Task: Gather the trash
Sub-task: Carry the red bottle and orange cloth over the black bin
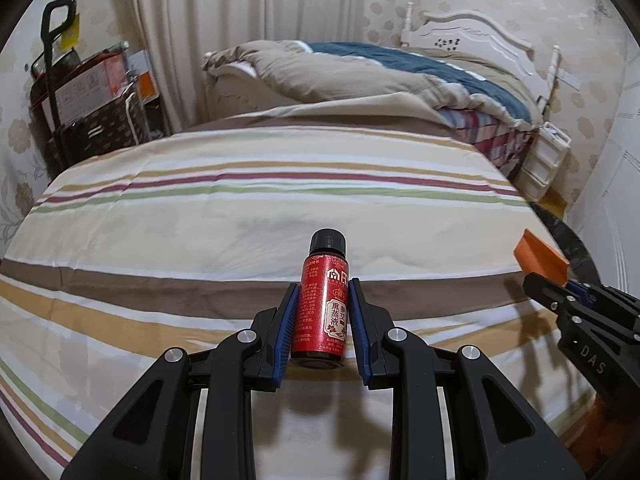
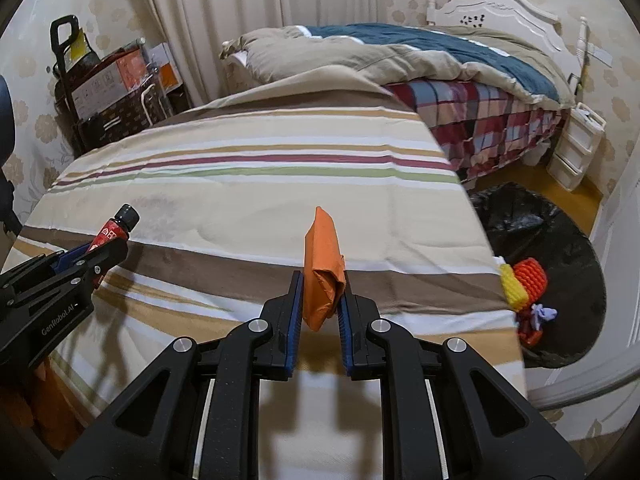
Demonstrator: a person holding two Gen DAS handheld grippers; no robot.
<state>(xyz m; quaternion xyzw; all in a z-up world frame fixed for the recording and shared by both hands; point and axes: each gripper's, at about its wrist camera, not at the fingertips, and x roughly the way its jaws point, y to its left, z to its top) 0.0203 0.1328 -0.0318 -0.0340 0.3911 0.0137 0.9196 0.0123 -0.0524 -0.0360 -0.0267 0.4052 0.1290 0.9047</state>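
The left hand-held gripper [image 1: 323, 286] is closed on a small red bottle [image 1: 322, 308] with a black screw cap and a red label with printed characters. Its blue pads press on both sides of the bottle body, and the cap points forward past the fingertips. The bottle is lifted above the striped bedsheet [image 1: 224, 216], not touching it.

The right hand-held gripper [image 2: 322, 280] is closed on a folded orange paper wrapper [image 2: 322, 268]. The wrapper stands upright between the blue pads and its upper end rises above the fingertips. It is also held in the air over the bedsheet, near the right edge of the bed.

On the floor just beside this edge of the bed there is a black trash bag [image 2: 560, 248], open. At its near rim, beside the bed edge, lie a yellow and orange foam net [image 2: 524, 280] and a small purple scrap [image 2: 544, 314].

At the far end of the bed lies a beige and blue quilt [image 2: 400, 54], folded against the white headboard [image 2: 500, 4]. A white drawer unit [image 2: 576, 144] stands on the floor beside the bed.
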